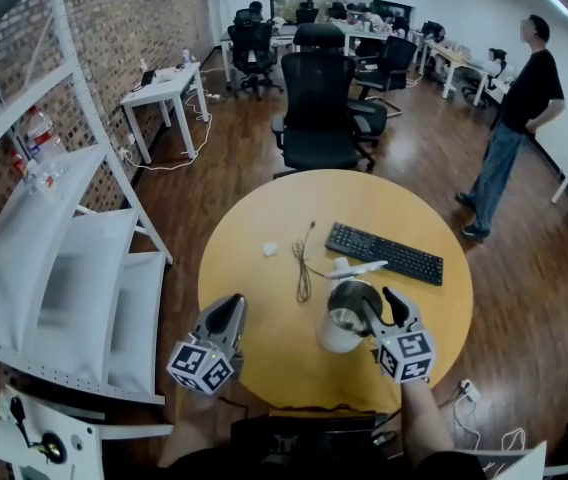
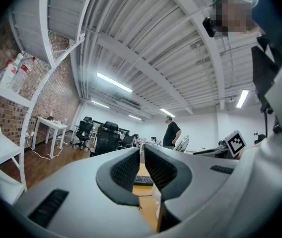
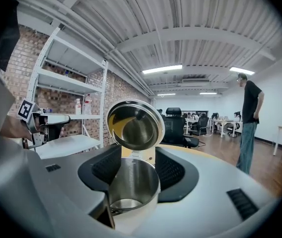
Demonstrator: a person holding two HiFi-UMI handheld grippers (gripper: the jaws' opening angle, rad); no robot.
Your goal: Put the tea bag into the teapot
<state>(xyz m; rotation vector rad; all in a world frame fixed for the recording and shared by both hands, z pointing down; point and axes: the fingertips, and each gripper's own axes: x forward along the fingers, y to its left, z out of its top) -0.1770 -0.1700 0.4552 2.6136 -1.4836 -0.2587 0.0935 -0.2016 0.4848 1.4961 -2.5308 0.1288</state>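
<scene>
A round wooden table [image 1: 254,353] is seen from above, and the teapot [image 1: 342,328], a white-bodied vessel with a bare metal inside, is stood on its near right part. Its lid [image 1: 357,268] is swung up on its hinge, so the mouth is left open. The right gripper [image 1: 381,303] is held at the pot's right side. In the right gripper view its jaws are spread wide, the teapot [image 3: 133,185] is framed between them with the lid [image 3: 135,124] raised behind, and the pads are not seen to be pressed on the pot's wall. The right gripper [image 3: 138,155] is thus shown unclenched and nothing is gripped by it. The tea bag [image 1: 270,250], a small white square, is laid flat on the table to the far left of the pot, well apart from both grippers. The left gripper [image 1: 232,304] is held over the table's near left edge. In the left gripper view the left gripper [image 2: 142,158] is shown with its jaws drawn almost together, only a thin slit being left, and nothing is caught between them. A thin cable [image 1: 302,263] and a black keyboard [image 1: 384,253] are laid beyond the pot.
</scene>
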